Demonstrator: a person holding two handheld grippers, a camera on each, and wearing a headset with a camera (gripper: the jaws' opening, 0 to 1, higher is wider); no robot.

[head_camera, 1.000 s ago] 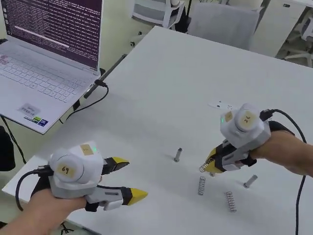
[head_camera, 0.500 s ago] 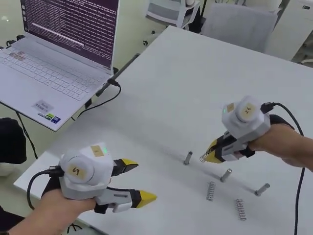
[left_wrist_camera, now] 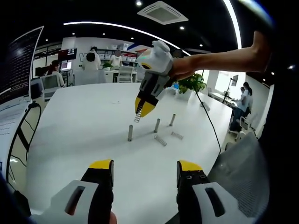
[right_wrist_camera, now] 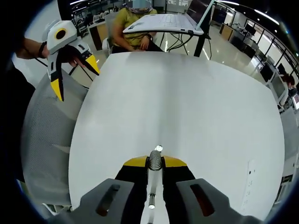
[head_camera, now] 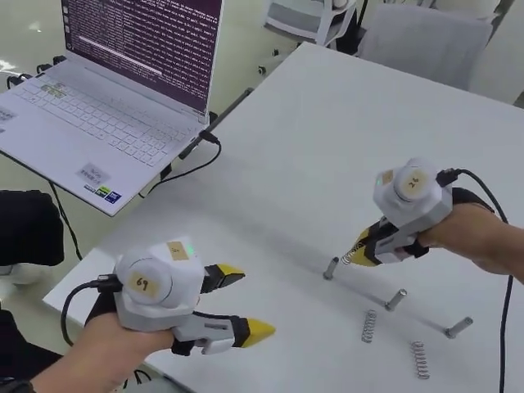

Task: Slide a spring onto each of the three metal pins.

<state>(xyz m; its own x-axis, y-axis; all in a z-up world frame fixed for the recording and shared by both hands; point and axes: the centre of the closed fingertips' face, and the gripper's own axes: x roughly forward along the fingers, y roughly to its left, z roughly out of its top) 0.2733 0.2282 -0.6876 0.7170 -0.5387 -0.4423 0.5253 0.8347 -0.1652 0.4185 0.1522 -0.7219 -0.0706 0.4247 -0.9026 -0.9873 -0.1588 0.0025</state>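
Note:
Three metal pins stand on the white table (head_camera: 311, 147): a left pin (head_camera: 330, 268), a middle pin (head_camera: 395, 300) and a right pin (head_camera: 457, 327). My right gripper (head_camera: 360, 255) is shut on a spring (head_camera: 350, 256), which it holds tilted just up and right of the left pin. In the right gripper view the spring (right_wrist_camera: 155, 161) sticks out between the shut jaws, with the pin top (right_wrist_camera: 159, 148) just beyond it. Two loose springs (head_camera: 369, 325) (head_camera: 420, 359) lie on the table near the pins. My left gripper (head_camera: 246, 303) hovers open at the near left edge, holding nothing.
An open laptop (head_camera: 123, 90) sits on a lower stand to the left, and its black cable (head_camera: 184, 164) runs along the table edge. Office chairs (head_camera: 311, 16) stand beyond the far edge. The left gripper view shows the pins (left_wrist_camera: 130, 132) ahead on open table.
My right gripper has carried the spring left, away from the middle pin and close to the left pin. The head camera has shifted. The left gripper stays open.

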